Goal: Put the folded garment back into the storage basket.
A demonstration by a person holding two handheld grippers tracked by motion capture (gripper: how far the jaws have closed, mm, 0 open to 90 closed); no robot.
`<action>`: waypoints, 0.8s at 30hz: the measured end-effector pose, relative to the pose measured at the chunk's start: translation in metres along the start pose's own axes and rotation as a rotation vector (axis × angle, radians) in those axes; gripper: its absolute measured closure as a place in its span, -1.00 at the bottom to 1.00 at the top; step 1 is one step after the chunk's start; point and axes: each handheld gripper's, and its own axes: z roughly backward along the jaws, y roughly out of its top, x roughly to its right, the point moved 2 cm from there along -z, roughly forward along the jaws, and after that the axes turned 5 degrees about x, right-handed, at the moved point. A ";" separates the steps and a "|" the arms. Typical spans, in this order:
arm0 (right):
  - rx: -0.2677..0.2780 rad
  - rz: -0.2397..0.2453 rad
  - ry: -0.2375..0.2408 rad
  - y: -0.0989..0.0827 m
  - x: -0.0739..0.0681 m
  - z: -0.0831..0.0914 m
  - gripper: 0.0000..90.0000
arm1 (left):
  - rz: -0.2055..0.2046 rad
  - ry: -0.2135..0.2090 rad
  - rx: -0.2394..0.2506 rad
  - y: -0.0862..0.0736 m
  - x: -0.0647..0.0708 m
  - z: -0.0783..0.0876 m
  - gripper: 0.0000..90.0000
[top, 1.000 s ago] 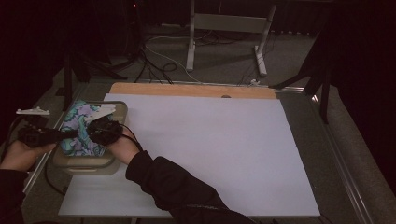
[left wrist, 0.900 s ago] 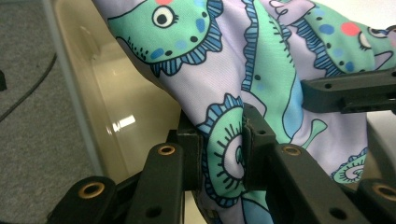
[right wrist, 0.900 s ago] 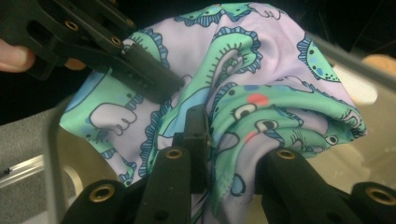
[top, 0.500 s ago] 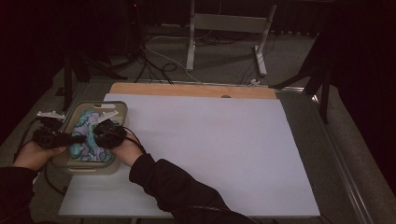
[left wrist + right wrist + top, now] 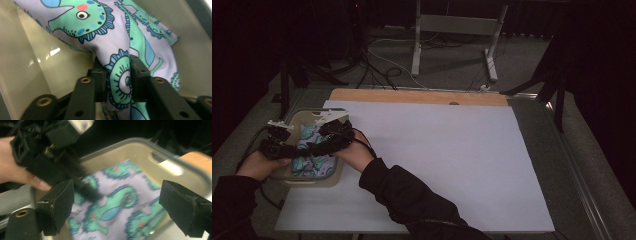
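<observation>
The dinosaur-print cloth (image 5: 312, 150) is sitting in the beige bin (image 5: 297, 116) at the left edge of the white table (image 5: 437, 165), and both grippers are parked over it.

The left gripper (image 5: 117, 80) is clamped on a raised fold of the cloth; a green spiral of the print is squeezed between the two black jaws, so a proper pinch has been made. The right gripper (image 5: 117, 210) is spread wide, nothing held, with the cloth lying loose below the gap between its jaws.

What could go wrong, as a guess: only a ridge of fabric is pinched, so if it's pulled up fast the cloth could be dragged against the bin wall or slid out of the pinch. The two grippers are also crowded close together in the bin, so the other one could get bumped, or a cable snagged on the rim, when the right one is brought down.

Views-wise: the pinch itself is made out in the left gripper view, while from the high view it's just a dark tangle of hands and hardware. The right gripper view gives the wide-open jaws plus the left gripper and a hand (image 5: 15, 162) across the bin, though it's blurry. The layout on the table is given by the high view.
</observation>
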 end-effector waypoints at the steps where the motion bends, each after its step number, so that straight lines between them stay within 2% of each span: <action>1: 0.009 0.000 0.004 0.001 0.002 0.003 -0.79 | 0.001 0.005 -0.002 0.000 0.001 0.000 0.31; 2: 0.015 0.002 0.002 0.002 0.003 0.006 -0.79 | 0.001 0.022 0.000 0.000 0.001 0.001 0.17; 3: 0.019 0.007 -0.003 0.002 0.005 0.008 -0.79 | 0.001 0.022 0.000 0.000 0.001 0.001 0.01; 4: 0.022 0.015 -0.007 0.003 0.007 0.011 -0.79 | -0.008 0.065 0.005 0.001 0.002 0.005 -0.11; 5: 0.026 0.021 -0.010 0.004 0.010 0.014 -0.79 | -0.001 0.082 0.019 0.001 0.002 0.007 -0.23; 9: 0.057 0.015 -0.012 0.007 0.021 0.025 -0.80 | 0.018 0.103 0.093 0.007 0.004 0.022 -0.46; 11: 0.072 0.018 -0.015 0.009 0.026 0.032 -0.80 | -0.012 0.076 0.122 0.009 0.009 0.030 -0.62; 13: 0.087 0.025 -0.005 0.010 0.030 0.038 -0.80 | -0.031 0.070 0.146 0.011 0.016 0.035 -0.68; 16: 0.100 0.026 0.002 0.011 0.036 0.044 -0.80 | -0.065 0.068 0.155 0.016 0.026 0.037 -0.84; 19: 0.101 0.023 0.014 0.010 0.042 0.050 -0.80 | -0.075 0.068 0.165 0.020 0.035 0.039 -0.99; 24: 0.094 0.046 0.012 0.006 0.046 0.058 -0.80 | -0.072 0.049 0.197 0.027 0.045 0.040 -1.00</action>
